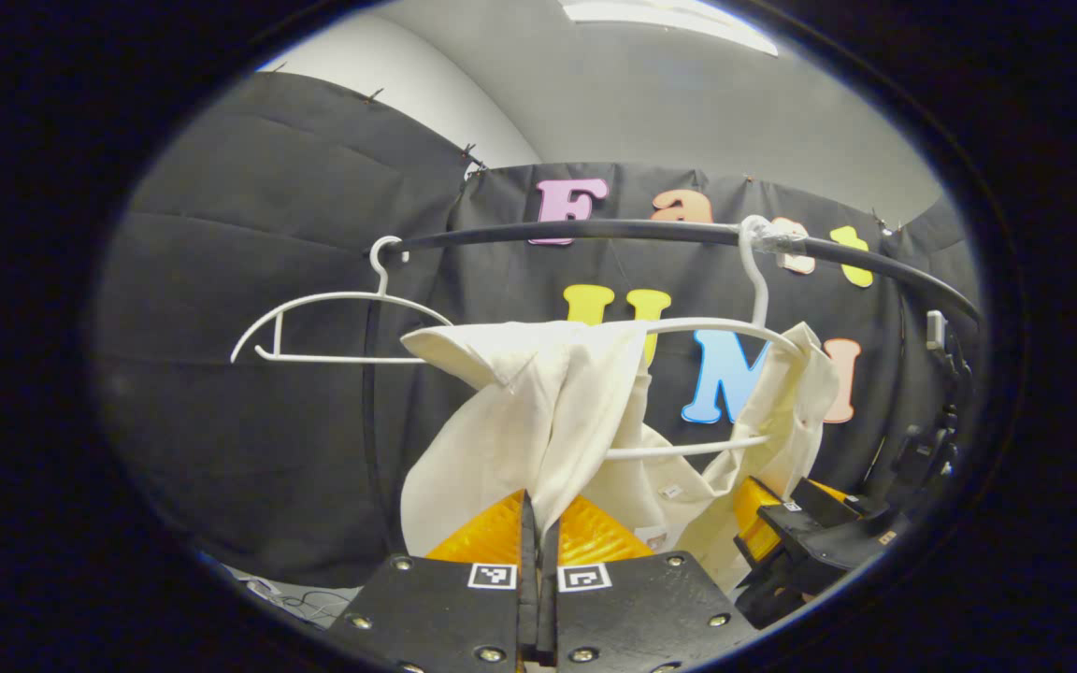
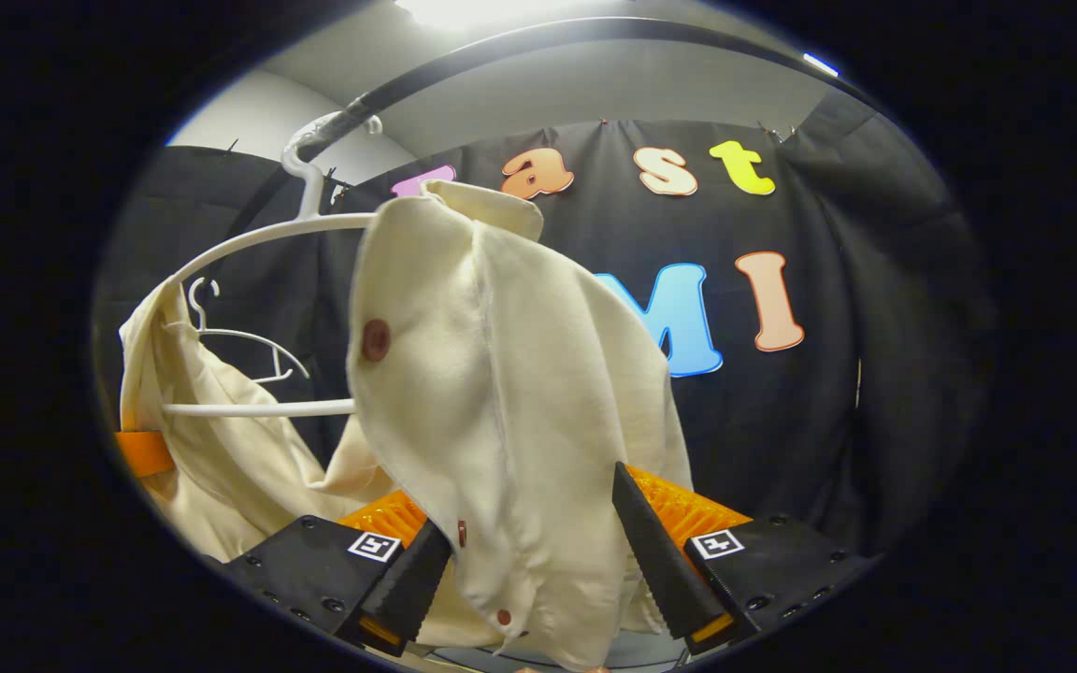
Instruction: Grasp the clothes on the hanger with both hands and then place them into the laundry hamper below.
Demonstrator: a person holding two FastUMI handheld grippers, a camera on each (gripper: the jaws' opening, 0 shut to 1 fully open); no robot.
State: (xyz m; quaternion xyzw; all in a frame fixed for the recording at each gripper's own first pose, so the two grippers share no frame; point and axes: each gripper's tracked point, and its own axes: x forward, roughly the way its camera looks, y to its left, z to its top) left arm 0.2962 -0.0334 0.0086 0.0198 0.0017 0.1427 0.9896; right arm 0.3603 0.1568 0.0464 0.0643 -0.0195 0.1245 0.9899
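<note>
Cream shirt (image 2: 501, 393) hung on its white hanger (image 1: 716, 327) as my left gripper (image 1: 538, 533) pinched one fold; my right gripper (image 2: 538, 561) gaped around another, due, I judged, to close next.

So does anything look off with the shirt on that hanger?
Yes. The cream shirt hangs lopsided and bunched on the white hanger, its bare lower bar showing. The left gripper has pinched a fold.
</note>
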